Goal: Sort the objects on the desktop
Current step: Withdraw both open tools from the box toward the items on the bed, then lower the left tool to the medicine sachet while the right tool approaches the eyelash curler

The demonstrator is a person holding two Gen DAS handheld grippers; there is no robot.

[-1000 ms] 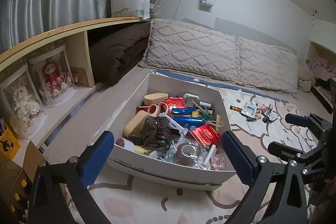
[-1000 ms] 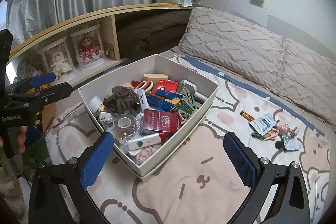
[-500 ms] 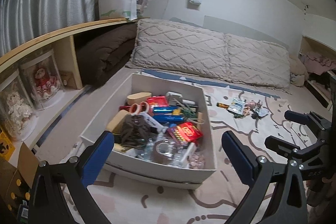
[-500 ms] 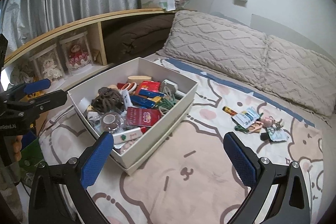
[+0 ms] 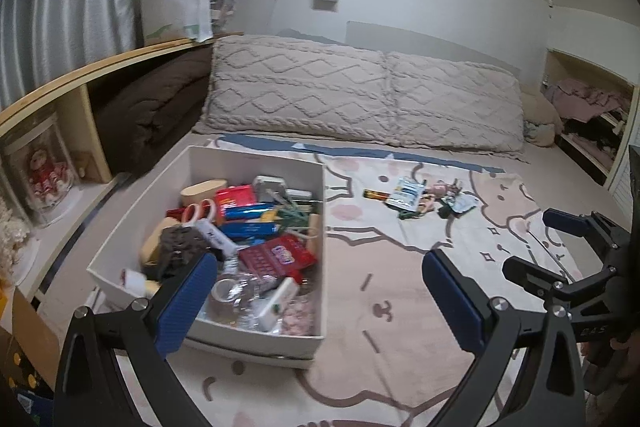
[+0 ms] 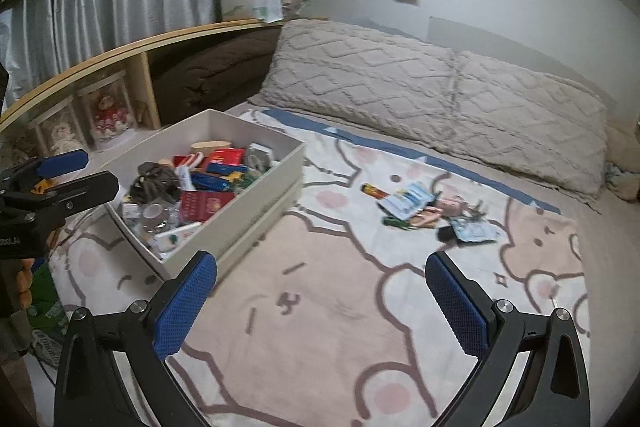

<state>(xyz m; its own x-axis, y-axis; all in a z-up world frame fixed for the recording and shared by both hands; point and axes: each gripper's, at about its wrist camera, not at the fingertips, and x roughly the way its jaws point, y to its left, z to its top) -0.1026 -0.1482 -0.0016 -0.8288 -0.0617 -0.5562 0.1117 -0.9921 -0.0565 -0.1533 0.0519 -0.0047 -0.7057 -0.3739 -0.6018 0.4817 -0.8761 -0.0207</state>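
Partly blurred, small items (image 6: 432,209) beyond the box (image 6: 248,199).

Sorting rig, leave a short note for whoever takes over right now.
Left gripper: open, empty, by the white box.
Right gripper: open, empty, over bare blanket.
The box is full of mixed items: scissors, red packet, tape roll.
A small pile lies loose on the blanket.
Done: unclear. Left: nearly everything.
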